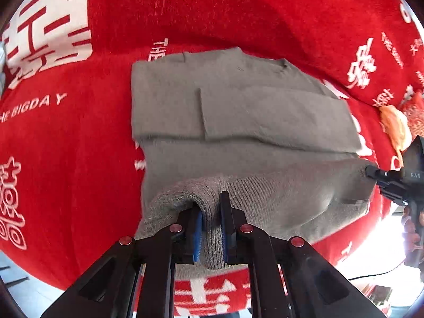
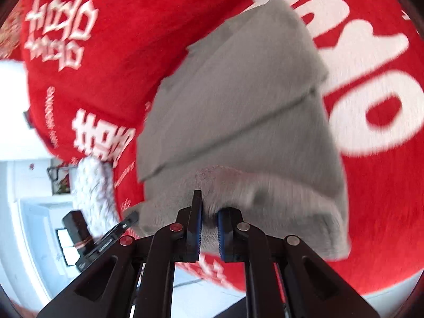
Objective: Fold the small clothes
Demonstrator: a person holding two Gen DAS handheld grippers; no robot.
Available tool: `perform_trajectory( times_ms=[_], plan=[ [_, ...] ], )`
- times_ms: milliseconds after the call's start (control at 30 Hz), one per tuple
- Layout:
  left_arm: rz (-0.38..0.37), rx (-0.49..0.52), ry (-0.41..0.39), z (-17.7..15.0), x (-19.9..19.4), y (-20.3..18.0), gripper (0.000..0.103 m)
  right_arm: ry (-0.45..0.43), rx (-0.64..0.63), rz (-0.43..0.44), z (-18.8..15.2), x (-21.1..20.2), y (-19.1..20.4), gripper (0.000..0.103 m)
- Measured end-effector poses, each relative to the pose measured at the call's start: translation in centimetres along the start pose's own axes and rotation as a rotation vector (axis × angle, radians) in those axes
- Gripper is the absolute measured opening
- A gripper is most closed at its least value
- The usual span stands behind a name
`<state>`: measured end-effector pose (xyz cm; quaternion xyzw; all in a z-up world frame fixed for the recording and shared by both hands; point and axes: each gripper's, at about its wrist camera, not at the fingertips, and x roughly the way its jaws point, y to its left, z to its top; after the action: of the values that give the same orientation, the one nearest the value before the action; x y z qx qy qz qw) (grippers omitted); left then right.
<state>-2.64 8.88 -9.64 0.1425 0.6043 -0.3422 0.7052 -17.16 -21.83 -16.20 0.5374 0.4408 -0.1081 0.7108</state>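
right gripper (image 2: 209, 212) pinching grey sweater (image 2: 238, 111), red blanket (image 2: 384, 212)

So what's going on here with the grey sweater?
A person is folding a grey sweater on a red blanket, with a claw in each hand. The left claw pinches the near hem, and the right claw grips the same edge further along. The sleeves are already folded in, and the hem is lifted.

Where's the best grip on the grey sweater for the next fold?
Probably the ribbed hem, from the near side. The left claw and right claw each pinch a hem corner of the sweater. That edge is thick and lifted off the red blanket; the sleeves already lie folded in.
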Motion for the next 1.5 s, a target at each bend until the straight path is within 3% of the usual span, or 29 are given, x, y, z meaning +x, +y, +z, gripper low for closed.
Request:
perform_trajectory(
  times_ms=[133, 167, 200, 233, 267, 300, 333, 467, 600, 733, 833, 933, 1033, 1133, 1233, 1400, 1500],
  plan=[
    [0.024, 0.016, 0.004, 0.7, -0.1, -0.5, 0.02, -0.027, 0.014, -0.043, 2.1, -0.5, -0.2, 0.018],
    [0.018, 0.012, 0.011, 0.8, 0.0, -0.4, 0.02, -0.034, 0.015, -0.047, 2.5, -0.8, -0.4, 0.023],
    [0.014, 0.004, 0.015, 0.8, -0.4, 0.0, 0.02, -0.045, 0.01, -0.056, 3.1, -1.3, -0.4, 0.038],
    [0.028, 0.001, 0.012, 0.8, -0.7, 0.4, 0.033, -0.049, 0.002, -0.069, 3.4, -1.7, -0.5, 0.046],
    [0.056, 0.001, 0.0, 0.9, -1.1, 0.5, 0.068, -0.051, -0.011, -0.092, 3.5, -2.0, -0.5, 0.056],
    [0.105, 0.001, -0.046, 1.1, -1.7, 0.6, 0.082, -0.052, -0.043, -0.126, 3.5, -2.4, -0.1, 0.057],
    [0.13, 0.001, -0.089, 1.3, -2.5, 0.8, 0.088, -0.049, -0.067, -0.145, 3.5, -2.5, 0.2, 0.057],
    [0.157, -0.002, -0.094, 2.5, -3.6, 2.1, 0.088, -0.056, -0.172, -0.272, 2.7, -2.7, 1.3, 0.057],
    [0.237, 0.109, -0.052, 1.5, -2.9, 2.5, 0.088, -0.073, -0.333, -0.475, 0.4, -3.3, 2.1, 0.057],
    [0.232, 0.195, 0.039, -1.3, -1.1, 1.9, 0.088, 0.035, -0.572, -0.653, -3.7, -1.2, 2.6, 0.056],
    [0.243, 0.291, 0.079, -2.4, 1.5, -0.8, 0.088, 0.066, -0.685, -0.703, -4.8, 1.2, 3.3, 0.056],
    [0.283, 0.317, 0.041, -1.3, 3.3, -3.0, 0.088, -0.007, -0.771, -0.739, -3.7, 2.6, 5.2, 0.056],
    [0.323, 0.204, -0.017, 2.1, 4.1, -2.5, 0.088, -0.09, -0.695, -0.717, 0.0, 2.6, 6.1, 0.056],
    [0.288, 0.062, -0.049, 5.1, 3.2, -0.1, 0.088, -0.139, -0.489, -0.634, 4.3, 0.7, 5.2, 0.056],
    [0.244, 0.028, -0.064, 6.4, 1.7, 1.7, 0.088, -0.138, -0.401, -0.551, 6.2, -1.2, 4.5, 0.057],
    [0.103, 0.046, 0.057, 6.7, 3.5, 2.4, 0.088, -0.034, -0.438, -0.47, 5.2, -0.1, 4.1, 0.062],
    [0.084, 0.071, 0.106, 6.5, 5.7, 1.0, 0.088, 0.021, -0.431, -0.461, 5.1, 2.3, 3.4, 0.062]
  ],
)
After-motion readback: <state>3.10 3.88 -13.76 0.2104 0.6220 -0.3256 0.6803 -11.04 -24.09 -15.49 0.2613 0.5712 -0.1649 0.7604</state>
